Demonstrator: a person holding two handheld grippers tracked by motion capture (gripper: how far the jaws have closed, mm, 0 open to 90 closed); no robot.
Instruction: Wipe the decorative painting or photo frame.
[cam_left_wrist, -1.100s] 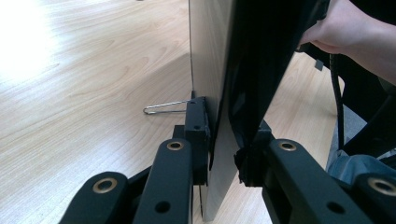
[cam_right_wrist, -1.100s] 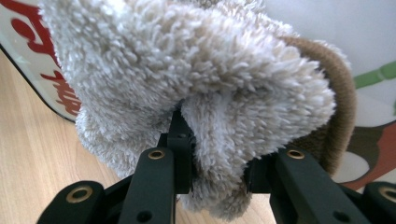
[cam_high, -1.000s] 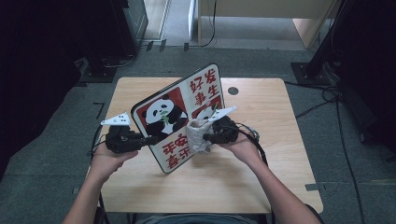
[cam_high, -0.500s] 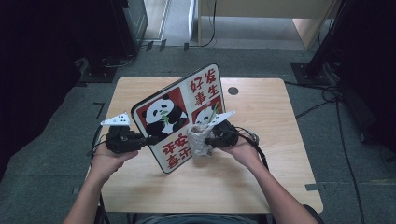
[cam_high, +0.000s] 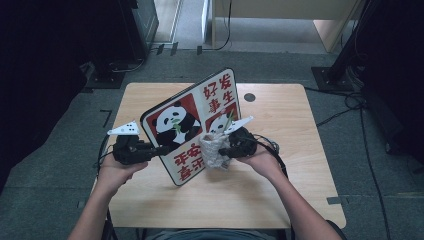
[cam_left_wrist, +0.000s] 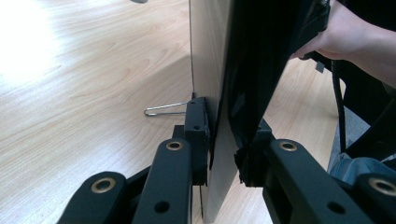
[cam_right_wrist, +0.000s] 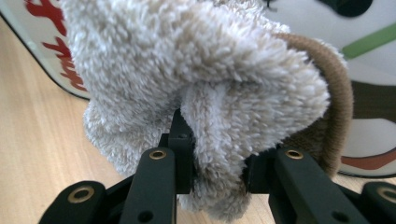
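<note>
A panda board (cam_high: 192, 125) with red Chinese characters stands tilted on edge on the wooden table (cam_high: 280, 120). My left gripper (cam_high: 162, 149) is shut on the board's left edge; in the left gripper view the jaws clamp the thin panel (cam_left_wrist: 219, 154) from both sides. My right gripper (cam_high: 223, 151) is shut on a fluffy beige cloth (cam_high: 214, 150) that is pressed against the board's front face. The right gripper view has the cloth (cam_right_wrist: 201, 79) bunched between the jaws, with the board's picture (cam_right_wrist: 373, 70) behind it.
A thin wire stand (cam_left_wrist: 163, 109) sticks out from the board's back onto the table. A round cable hole (cam_high: 249, 97) sits at the table's far side. Cables (cam_high: 350, 100) lie on the floor to the right.
The right gripper and cloth have shifted slightly left and down on the board's face. The left gripper and the board have stayed in place.
</note>
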